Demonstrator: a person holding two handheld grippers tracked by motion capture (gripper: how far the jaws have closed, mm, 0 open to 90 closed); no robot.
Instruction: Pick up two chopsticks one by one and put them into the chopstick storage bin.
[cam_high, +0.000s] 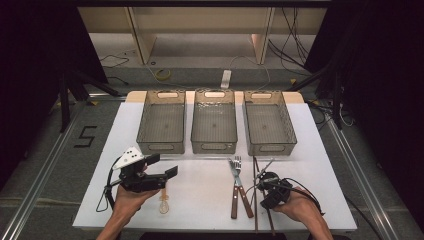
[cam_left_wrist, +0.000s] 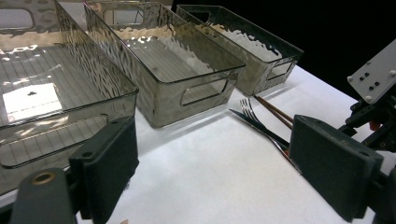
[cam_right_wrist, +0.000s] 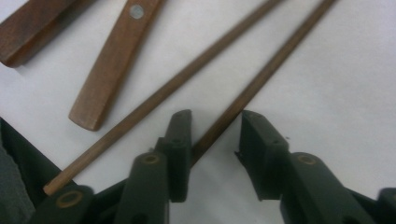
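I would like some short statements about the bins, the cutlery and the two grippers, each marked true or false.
1. Three bins stand in a row, with nothing inside. True.
2. The right gripper has one chopstick between its jaws. True.
3. The left gripper holds a fork. False: its jaws are open, with nothing between them.
4. The two forks lie in the middle bin. False: they lie on the white table.
5. A small spoon lies near the left hand. True.

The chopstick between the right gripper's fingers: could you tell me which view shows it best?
The right gripper view: the chopstick runs close-up between the open fingers. The high view shows it as a thin dark line; the left gripper view shows its far end.
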